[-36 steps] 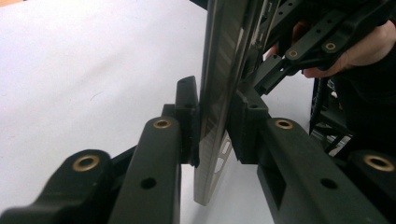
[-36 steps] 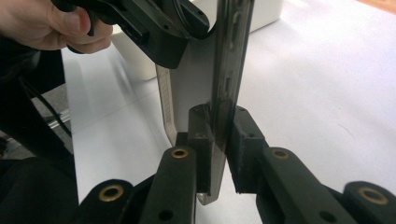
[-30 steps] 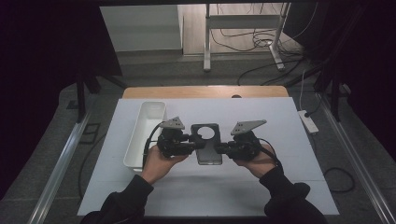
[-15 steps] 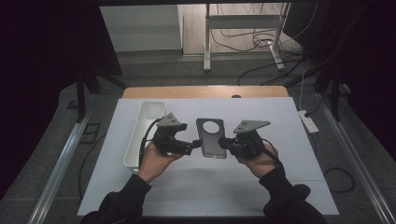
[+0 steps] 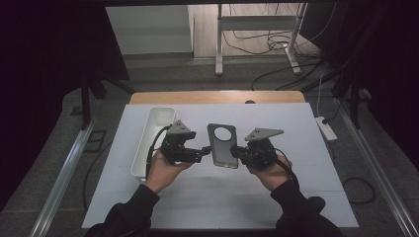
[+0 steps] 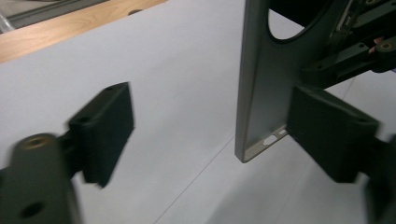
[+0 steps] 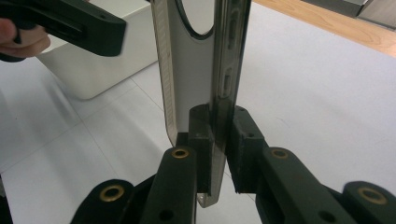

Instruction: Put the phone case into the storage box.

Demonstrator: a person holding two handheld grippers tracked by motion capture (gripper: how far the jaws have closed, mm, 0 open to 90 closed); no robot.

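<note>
A grey phone case [image 5: 222, 145] with a round camera hole is held up over the white table top [image 5: 306, 133]. My right gripper [image 5: 237, 153] is shut on its lower right edge. In the right gripper view the case [image 7: 194, 70] stands upright, pinched between the jaws of my right gripper [image 7: 218, 140]. My left gripper [image 5: 203, 150] hovers just left of the case, open. In the left gripper view my left gripper [image 6: 217, 133] has its jaws spread wide, with the case [image 6: 261, 93] close to the right jaw; whether they touch is unclear. Behind the case, the right gripper [image 6: 350, 51] shows.
A long white bin [image 5: 153, 136] stands on the table's left side, just beyond the left hand, and appears as the bin [image 7: 93, 65] in the right gripper view. A wooden edge [image 5: 217, 97] runs along the table's far side. A power strip [image 5: 327, 127] lies at the right rim.
My left gripper has let go of the case and drawn back to the left. The right gripper keeps the case and has tipped it up off the table.
</note>
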